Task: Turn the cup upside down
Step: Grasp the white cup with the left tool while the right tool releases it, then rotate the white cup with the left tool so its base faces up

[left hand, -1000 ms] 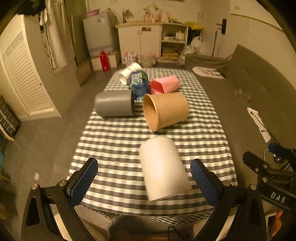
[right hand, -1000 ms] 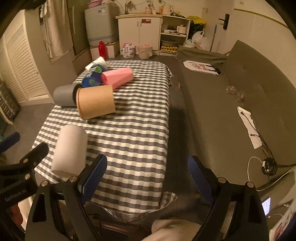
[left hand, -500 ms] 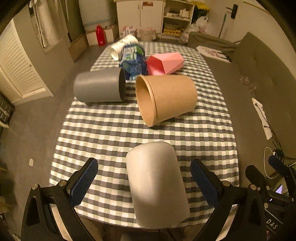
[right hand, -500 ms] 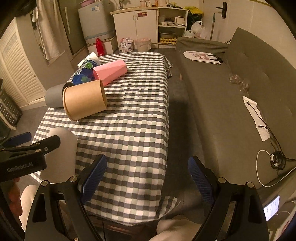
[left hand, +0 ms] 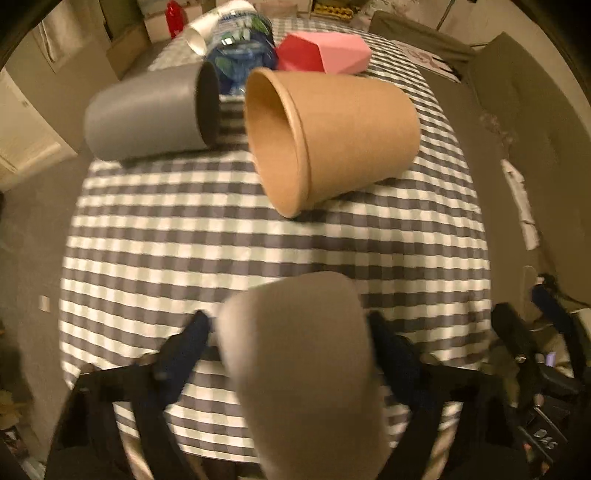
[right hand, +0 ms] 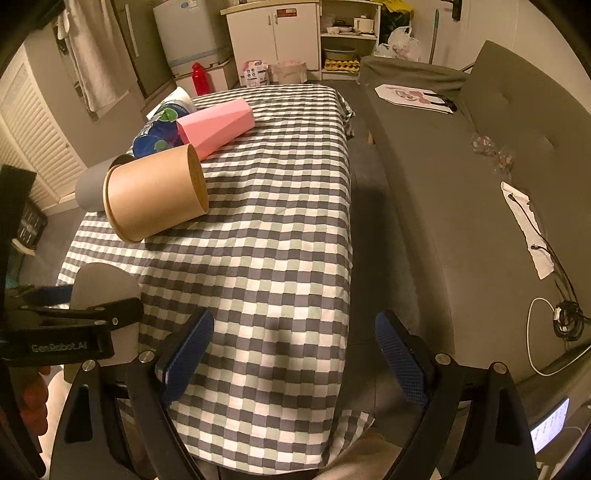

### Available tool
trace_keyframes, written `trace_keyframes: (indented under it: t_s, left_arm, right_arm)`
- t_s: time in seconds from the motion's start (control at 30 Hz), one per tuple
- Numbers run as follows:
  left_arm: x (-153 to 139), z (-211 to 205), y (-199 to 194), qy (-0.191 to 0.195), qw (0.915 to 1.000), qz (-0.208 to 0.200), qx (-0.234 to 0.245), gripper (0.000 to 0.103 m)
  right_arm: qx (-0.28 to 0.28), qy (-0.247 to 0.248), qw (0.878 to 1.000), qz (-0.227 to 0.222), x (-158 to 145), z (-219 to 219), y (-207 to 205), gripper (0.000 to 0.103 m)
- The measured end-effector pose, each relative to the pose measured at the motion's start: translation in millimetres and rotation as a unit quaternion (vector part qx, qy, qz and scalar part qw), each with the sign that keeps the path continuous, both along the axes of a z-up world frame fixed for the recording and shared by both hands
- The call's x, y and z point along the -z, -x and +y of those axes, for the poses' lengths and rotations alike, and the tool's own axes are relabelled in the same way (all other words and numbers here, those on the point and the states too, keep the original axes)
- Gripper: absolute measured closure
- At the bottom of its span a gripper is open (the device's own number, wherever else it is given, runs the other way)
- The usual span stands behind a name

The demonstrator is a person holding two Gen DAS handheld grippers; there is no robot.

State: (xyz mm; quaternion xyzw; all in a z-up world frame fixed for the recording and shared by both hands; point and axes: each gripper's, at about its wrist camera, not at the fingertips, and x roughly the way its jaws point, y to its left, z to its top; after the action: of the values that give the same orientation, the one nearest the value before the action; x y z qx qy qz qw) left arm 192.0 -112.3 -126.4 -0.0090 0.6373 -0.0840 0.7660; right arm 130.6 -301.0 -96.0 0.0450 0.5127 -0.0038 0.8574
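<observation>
Left hand-held gripper [left hand: 291, 345] straddles white cup [left hand: 303, 369] — level.

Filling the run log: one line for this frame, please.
phase: grasp | left gripper: closing around white cup, contact unclear | cup: on its side, near table edge | right gripper: open, idle | flip: not yet done

a lived-in home: sofa [right hand: 480, 155], fridge [right hand: 188, 33], kitchen cupboard [right hand: 273, 33], checked tablecloth [right hand: 280, 206].
</observation>
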Motion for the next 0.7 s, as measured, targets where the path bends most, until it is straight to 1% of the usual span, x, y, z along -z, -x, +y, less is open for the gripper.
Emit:
trace_keyframes:
  t_s: [0.07,0.17,0.27,0.3,0.4,0.53,0.7]
  left_arm:
    - [-1.6,0.7,-1.8,0.000,1.0000,0.001,0.000,0.025]
    - [-11.4,0.3,-0.4,0.000,0.9999,-0.016,0.002,0.025]
    - [-26.3,1.6,3.1,0.007,0.9988,-0.049,-0.001,0.025]
    - [-32.9,1.5,5.3,0.007,0.9978,-0.065,-0.001,0.025]
    - [-43.6,0.5,9.6,0.004,0.9955,-0.095,0.004,0.026]
    - [-46.7,-4.0,17.5,-0.003,0.9938,-0.111,0.010,0.026]
    - [-49.1,-10.3,43.3,-0.016,0.9896,-0.139,0.031,0.026]
  right_arm:
    - [0.001,0.000,1.000,0.000,0.9,-0.4,-0.4,0.014]
    - [0.000,0.002,1.000,0.001,1.4,0.8,0.3,0.014]
    - [0.002,0.004,1.000,-0.002,-0.9,0.8,2.6,0.014]
    - [0.003,0.004,1.000,-0.003,-2.0,0.7,3.2,0.014]
    - [0.005,0.004,1.000,-0.009,-5.8,0.6,6.6,0.014]
    - [0.008,0.006,1.000,-0.012,-8.8,0.4,11.5,0.014]
    - [0.018,0.009,1.000,-0.017,-13.4,-4.0,18.0,0.014]
